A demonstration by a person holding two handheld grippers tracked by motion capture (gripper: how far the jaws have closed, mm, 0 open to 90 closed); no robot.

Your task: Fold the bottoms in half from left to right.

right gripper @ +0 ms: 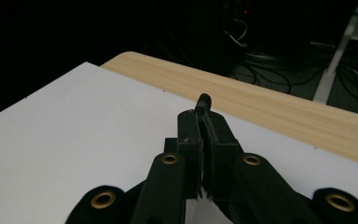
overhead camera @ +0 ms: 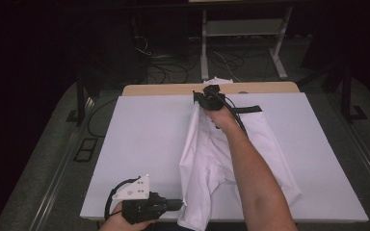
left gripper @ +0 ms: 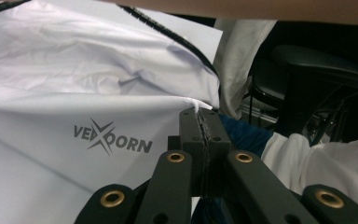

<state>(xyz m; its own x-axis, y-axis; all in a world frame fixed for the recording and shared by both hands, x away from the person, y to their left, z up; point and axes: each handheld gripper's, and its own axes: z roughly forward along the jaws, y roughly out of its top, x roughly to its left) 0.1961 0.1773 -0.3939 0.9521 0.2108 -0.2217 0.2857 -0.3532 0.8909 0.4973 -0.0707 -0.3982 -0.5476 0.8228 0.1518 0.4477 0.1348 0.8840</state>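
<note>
A white garment (overhead camera: 207,154) with black trim lies partly lifted over the white board (overhead camera: 144,139). At the board's far edge my right gripper (overhead camera: 197,98) is shut on the garment's black-trimmed edge, and the cloth hangs down from it. In the right gripper view the jaws (right gripper: 200,122) are pressed together with a black bit of trim (right gripper: 204,100) poking out at the tip. By the front edge my left gripper (overhead camera: 180,204) is shut on a corner of the cloth. The left gripper view has its jaws (left gripper: 200,123) closed on white fabric (left gripper: 196,105), beside a grey printed logo (left gripper: 113,139).
The board rests on a wooden table (right gripper: 270,105) whose bare strip runs along the far side. Cables and a white metal stand (overhead camera: 241,33) are on the dark floor beyond. A dark chair (left gripper: 317,79) stands near the table's front edge.
</note>
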